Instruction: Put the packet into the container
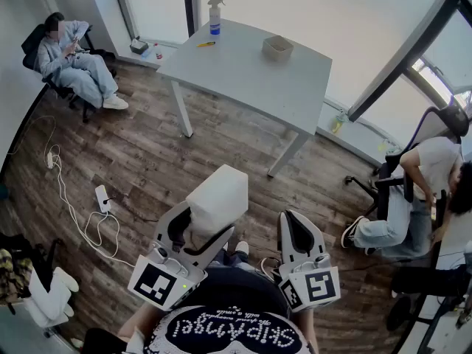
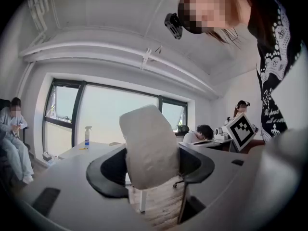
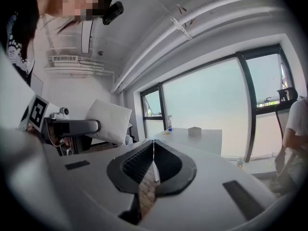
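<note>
Your left gripper point(image 2: 150, 166) is clamped on the lower end of a white, soft, pillow-shaped packet point(image 2: 149, 146). That gripper's own view shows the black pads pressing it from both sides. The head view shows only the packet's upper part sticking out beyond the jaws.

The right gripper view is the one that shows your right gripper point(image 3: 153, 163) has its jaws together with nothing between them.

The small beige square container point(image 1: 278, 47) is clearest in the head view. It sits on the far right part of the grey table point(image 1: 243, 76), well apart from the packet. A clear spray bottle with a blue label point(image 1: 214, 17) stands on the table's far left.

The packet is held in the air near you, above the wooden floor point(image 1: 147, 161). Its long axis runs out from the jaws, and its free end points away from you towards the table, leaning slightly right.
</note>
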A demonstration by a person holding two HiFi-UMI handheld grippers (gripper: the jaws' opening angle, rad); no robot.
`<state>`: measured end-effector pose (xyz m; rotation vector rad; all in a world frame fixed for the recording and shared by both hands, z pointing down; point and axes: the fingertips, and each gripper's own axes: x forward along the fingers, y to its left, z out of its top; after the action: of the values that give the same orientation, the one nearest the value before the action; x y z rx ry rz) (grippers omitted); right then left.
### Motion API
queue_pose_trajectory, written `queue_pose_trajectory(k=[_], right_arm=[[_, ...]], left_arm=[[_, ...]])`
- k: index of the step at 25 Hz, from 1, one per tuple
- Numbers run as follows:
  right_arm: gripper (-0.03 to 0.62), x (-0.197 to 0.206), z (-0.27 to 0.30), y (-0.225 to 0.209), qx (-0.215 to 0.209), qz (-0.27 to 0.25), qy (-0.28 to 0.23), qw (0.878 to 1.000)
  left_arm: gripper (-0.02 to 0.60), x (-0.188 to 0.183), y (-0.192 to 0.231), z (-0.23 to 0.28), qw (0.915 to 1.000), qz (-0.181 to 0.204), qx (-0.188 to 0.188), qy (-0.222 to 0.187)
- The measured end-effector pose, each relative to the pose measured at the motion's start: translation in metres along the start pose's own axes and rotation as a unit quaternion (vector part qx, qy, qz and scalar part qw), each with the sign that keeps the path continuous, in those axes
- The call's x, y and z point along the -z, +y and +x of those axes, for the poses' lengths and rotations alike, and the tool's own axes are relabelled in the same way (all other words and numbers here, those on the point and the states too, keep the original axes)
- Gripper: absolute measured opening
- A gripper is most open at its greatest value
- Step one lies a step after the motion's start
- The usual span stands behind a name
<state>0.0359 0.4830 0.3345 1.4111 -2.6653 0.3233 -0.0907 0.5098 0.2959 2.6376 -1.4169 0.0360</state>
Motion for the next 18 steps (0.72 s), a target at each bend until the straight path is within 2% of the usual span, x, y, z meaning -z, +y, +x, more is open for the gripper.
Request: queue_pose_trajectory(k=[7, 18], right_arm=[[0.017, -0.002, -0.006, -0.004, -0.007, 0.003, -0.002, 1.0], [0.017, -0.001, -0.016, -0.029, -0.013, 0.004, -0.006, 1.0]], left_arm=[[0.282, -0.008, -0.002, 0.001, 0.9995, 0.024, -0.009, -0.019], [0.282, -0.015, -0.012, 0.02, 0.9988, 0.029, -0.027, -0.027]])
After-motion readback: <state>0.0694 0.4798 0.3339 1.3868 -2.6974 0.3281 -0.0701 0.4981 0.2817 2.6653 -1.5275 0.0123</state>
